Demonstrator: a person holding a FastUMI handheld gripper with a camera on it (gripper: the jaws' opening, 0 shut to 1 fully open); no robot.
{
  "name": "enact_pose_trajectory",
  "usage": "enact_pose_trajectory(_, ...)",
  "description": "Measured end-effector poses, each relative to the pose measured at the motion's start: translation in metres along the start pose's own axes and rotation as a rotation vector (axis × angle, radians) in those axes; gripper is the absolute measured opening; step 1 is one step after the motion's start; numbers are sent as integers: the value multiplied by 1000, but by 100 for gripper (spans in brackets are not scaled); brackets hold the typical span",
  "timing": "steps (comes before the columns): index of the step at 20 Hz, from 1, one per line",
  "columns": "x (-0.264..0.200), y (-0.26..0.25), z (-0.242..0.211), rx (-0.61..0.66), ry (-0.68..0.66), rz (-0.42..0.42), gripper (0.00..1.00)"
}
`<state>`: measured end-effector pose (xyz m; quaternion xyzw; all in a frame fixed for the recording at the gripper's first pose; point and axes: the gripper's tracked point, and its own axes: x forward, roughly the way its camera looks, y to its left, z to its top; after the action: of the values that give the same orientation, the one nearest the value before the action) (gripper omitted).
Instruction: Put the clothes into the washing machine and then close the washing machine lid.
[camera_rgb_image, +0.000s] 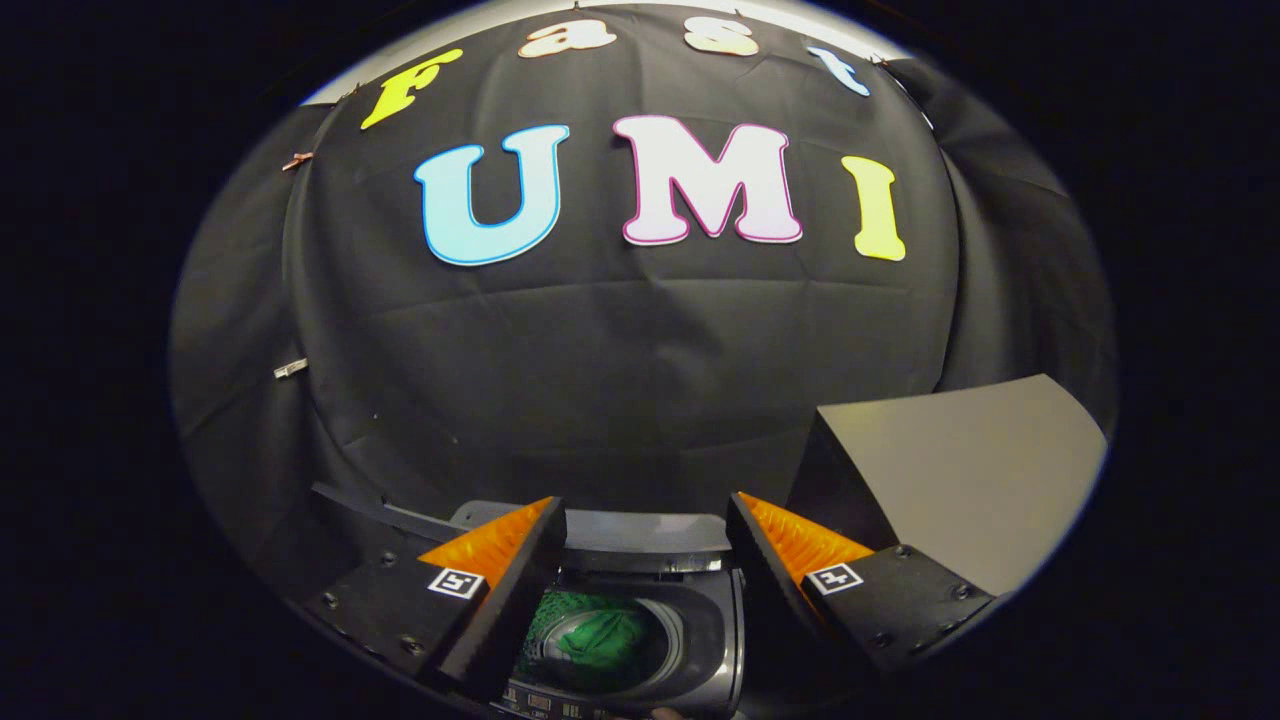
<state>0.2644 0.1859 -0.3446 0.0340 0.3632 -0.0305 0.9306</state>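
Fingers of my gripper (645, 560) stood apart, holding nothing, above the washing machine (640, 640). Green clothes (605, 640) lay inside its drum; the lid (960, 470) stood raised beside it. Swinging carelessly, I judged, might slam or miss that lid.

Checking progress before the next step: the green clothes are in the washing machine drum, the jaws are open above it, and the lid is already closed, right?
Not quite. The gripper view shows the lid standing open, not closed. The green clothes are in the washing machine drum, and the gripper jaws are open above it.
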Motion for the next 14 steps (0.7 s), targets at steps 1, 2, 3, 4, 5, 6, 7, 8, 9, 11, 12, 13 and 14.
enact_pose_trajectory(1,-4,1,-7,1,21,4,100)
enact_pose_trajectory(2,-8,3,-14,-1,39,14,100)
enact_pose_trajectory(3,-14,6,-18,-1,47,27,100)
enact_pose_trajectory(4,-18,8,-21,-1,50,38,99)
enact_pose_trajectory(5,-23,8,-23,-6,50,36,99)
enact_pose_trajectory(6,-28,8,-25,-14,49,36,99)
enact_pose_trajectory(7,-31,10,-26,-20,49,40,100)
enact_pose_trajectory(8,-34,11,-27,-24,50,46,99)
enact_pose_trajectory(9,-37,12,-26,-26,46,49,99)
enact_pose_trajectory(11,-47,14,-20,-27,29,58,99)
enact_pose_trajectory(12,-52,15,-17,-27,18,62,99)
enact_pose_trajectory(13,-57,16,-14,-27,7,68,99)
enact_pose_trajectory(14,-62,17,-12,-28,-1,75,100)
